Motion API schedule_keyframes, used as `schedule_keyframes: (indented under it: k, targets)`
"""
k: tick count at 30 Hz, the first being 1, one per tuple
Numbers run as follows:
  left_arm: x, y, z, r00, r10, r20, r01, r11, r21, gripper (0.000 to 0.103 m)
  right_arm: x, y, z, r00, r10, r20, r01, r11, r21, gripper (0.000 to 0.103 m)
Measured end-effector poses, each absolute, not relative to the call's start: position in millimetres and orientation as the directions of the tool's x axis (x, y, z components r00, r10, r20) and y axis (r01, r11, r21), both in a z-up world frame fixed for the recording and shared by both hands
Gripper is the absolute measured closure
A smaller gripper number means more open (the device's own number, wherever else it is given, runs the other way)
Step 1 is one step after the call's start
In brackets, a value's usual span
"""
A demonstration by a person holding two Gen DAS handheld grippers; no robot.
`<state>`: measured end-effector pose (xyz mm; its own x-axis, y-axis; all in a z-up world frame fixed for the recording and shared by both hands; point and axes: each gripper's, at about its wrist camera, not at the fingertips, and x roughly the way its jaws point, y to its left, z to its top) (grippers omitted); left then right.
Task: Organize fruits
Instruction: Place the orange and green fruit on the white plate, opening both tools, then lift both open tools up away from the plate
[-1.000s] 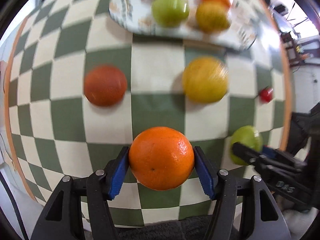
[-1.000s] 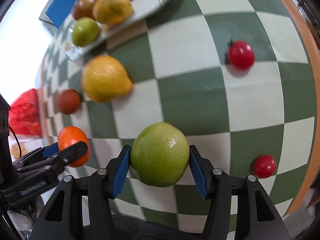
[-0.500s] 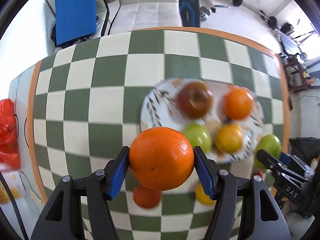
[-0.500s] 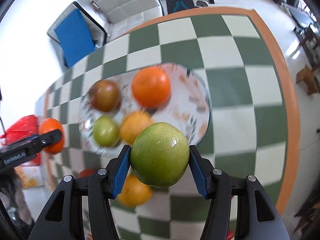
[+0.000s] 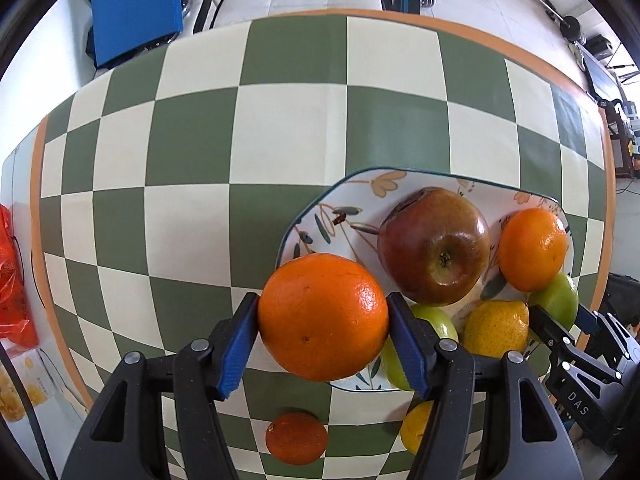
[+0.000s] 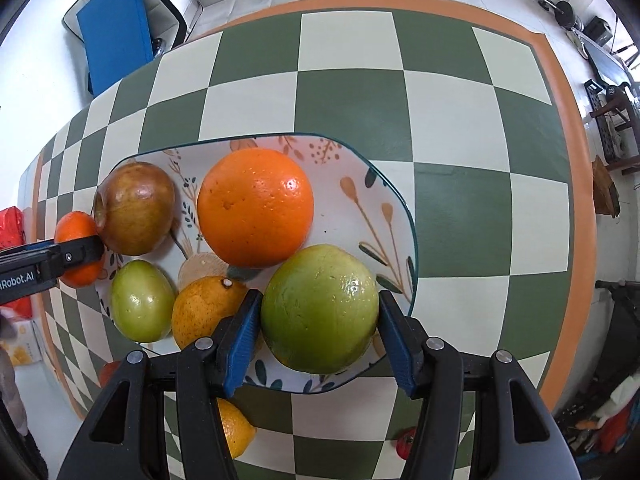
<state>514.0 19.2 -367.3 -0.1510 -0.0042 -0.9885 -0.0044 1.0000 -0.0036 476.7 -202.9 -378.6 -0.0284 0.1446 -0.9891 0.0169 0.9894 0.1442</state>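
Underneath, checkered tablecloth (image 5: 288,152) (orange border)

The orange (image 5: 323,317) has dimpled, glossy peel; the green fruit (image 6: 320,309) is smooth and waxy with bright highlights. The apple (image 5: 434,246) shines, its skin blotchy. The plate (image 6: 352,200) looks like glazed ceramic with painted leaves. The fingers (image 5: 236,354) carry ribbed blue pads on matt black plastic with metal rivets. The checked surface (image 5: 192,160) is smooth with a faint sheen.
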Motion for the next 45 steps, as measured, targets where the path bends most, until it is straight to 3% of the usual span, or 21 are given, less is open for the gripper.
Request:
schedule_keyframes:
  k: [2,4,9,11,15,27,45]
  targets:
    - [513.0,20.8,-369.3,-0.162,-0.014,-0.987,-0.016,1.0,-0.012,0.042,478.9,-203.4,-380.2,-0.038,0.139,-0.989,0.021,0.99,0.139,0.042]
    - [511.2,24.0,-370.2,-0.167,-0.024,-0.986,-0.032,0.999,-0.018,0.041,480.1,-203.3,-377.0,-0.029,0.149,-0.988,0.031,0.989,0.148,0.032]
    - [508.5,25.9,-353.3,-0.106,-0.015,-0.994,-0.024,1.0,-0.013,0.015,479.9,-206.7,-363.4,0.003,0.141,-0.99,0.038,0.989,0.141,0.015]
    - [505.3,25.9,-344.5,-0.083,-0.015,-0.996,-0.021,1.0,-0.013,0.014,478.5,-208.2,-358.9,0.007,0.134,-0.991,0.043,0.99,0.134,0.009]
    - [496.9,25.3,-329.1,-0.041,0.004,-0.999,-0.011,1.0,0.004,0.007,469.2,-207.0,-349.5,0.033,0.102,-0.994,0.035,0.994,0.103,0.008]
    - [424.0,15.9,-281.5,0.126,0.024,-0.992,-0.021,1.0,0.022,0.007,407.7,-197.0,-287.9,0.194,0.064,-0.979,0.036,0.997,0.072,0.008]
    - [332.2,8.5,-162.1,0.386,0.016,-0.922,0.021,0.999,0.026,0.007,313.0,-180.2,-178.3,0.386,0.093,-0.918,0.001,0.995,0.101,0.008]
